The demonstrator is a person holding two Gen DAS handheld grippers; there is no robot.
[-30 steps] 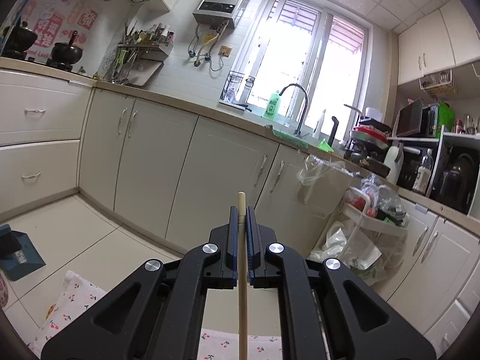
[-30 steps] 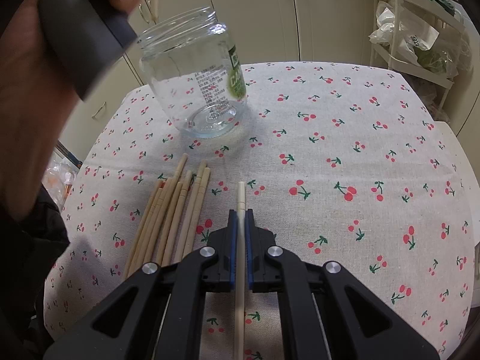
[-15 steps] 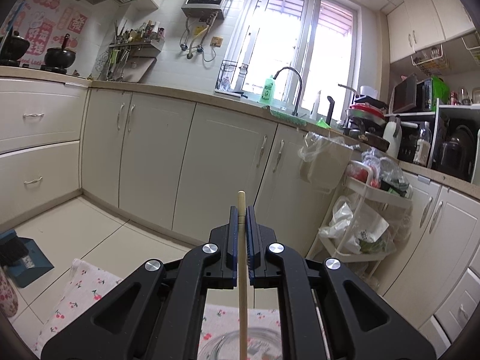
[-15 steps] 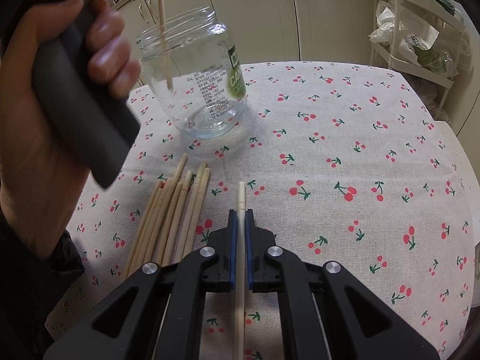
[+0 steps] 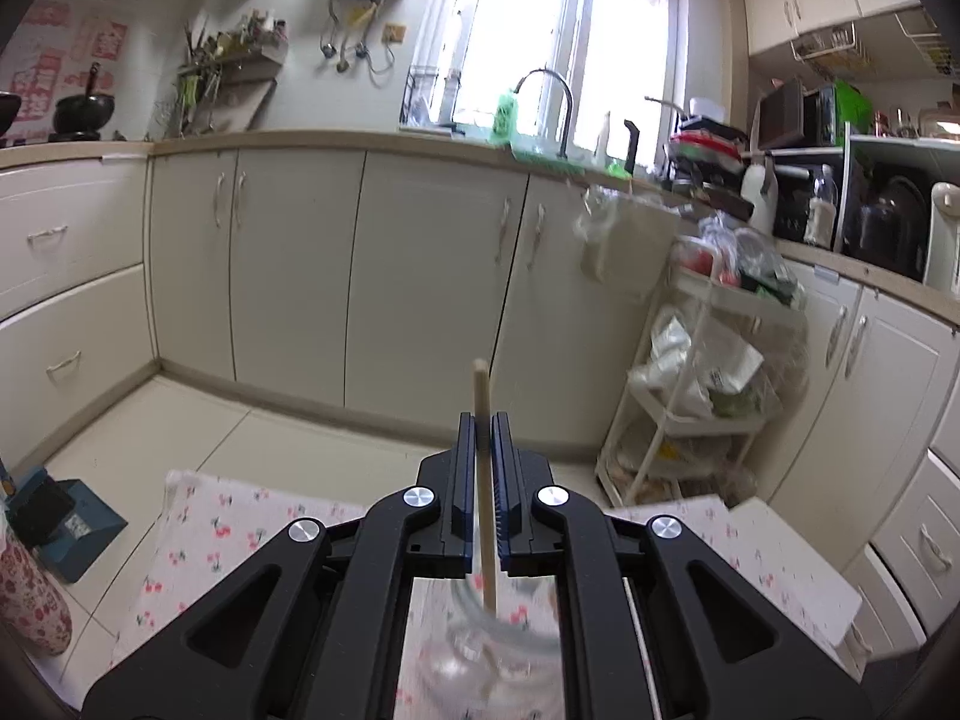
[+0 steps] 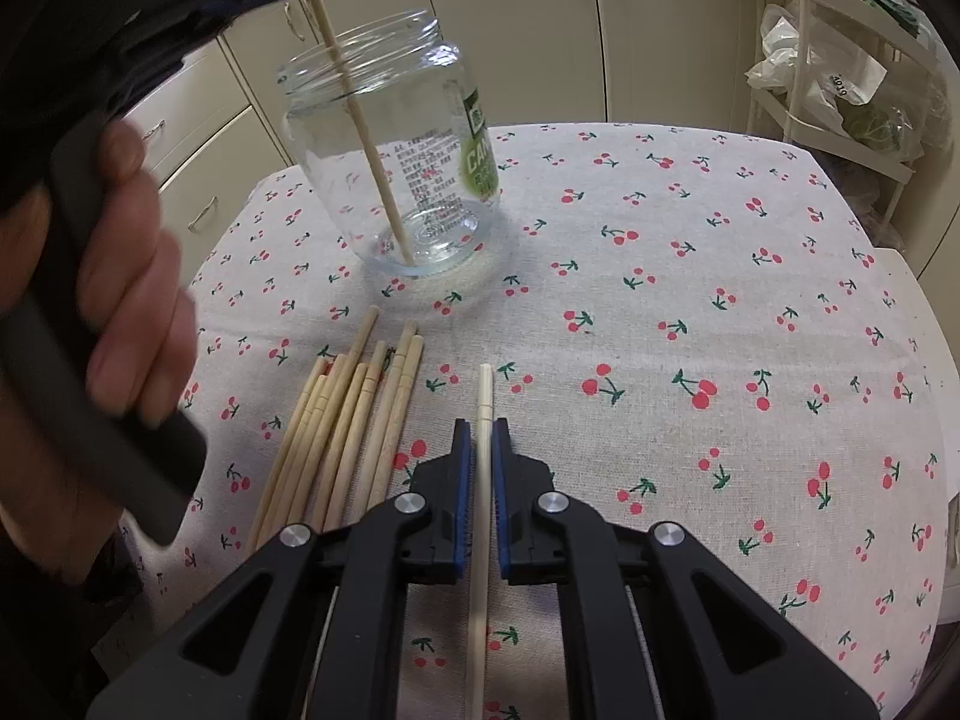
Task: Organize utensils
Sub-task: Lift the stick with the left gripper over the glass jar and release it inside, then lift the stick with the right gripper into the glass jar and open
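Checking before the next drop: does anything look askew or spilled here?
Nothing spilled or damaged. The glass jar stands upright on the tablecloth, one chopstick leaning inside; the loose chopsticks lie roughly parallel.

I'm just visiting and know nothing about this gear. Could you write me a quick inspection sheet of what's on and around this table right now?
Surface: table under a cherry-print cloth.
Job's things: glass jar upright; one chopstick reaching down into it; loose chopsticks lying in a bundle on the cloth.
Clutter: nothing seen on the cloth.
Grippers: left gripper holds the chopstick over the jar; right gripper grips a paler chopstick.
Cables: nothing seen.
Surroundings: kitchen cabinets, sink tap, white trolley with bags.
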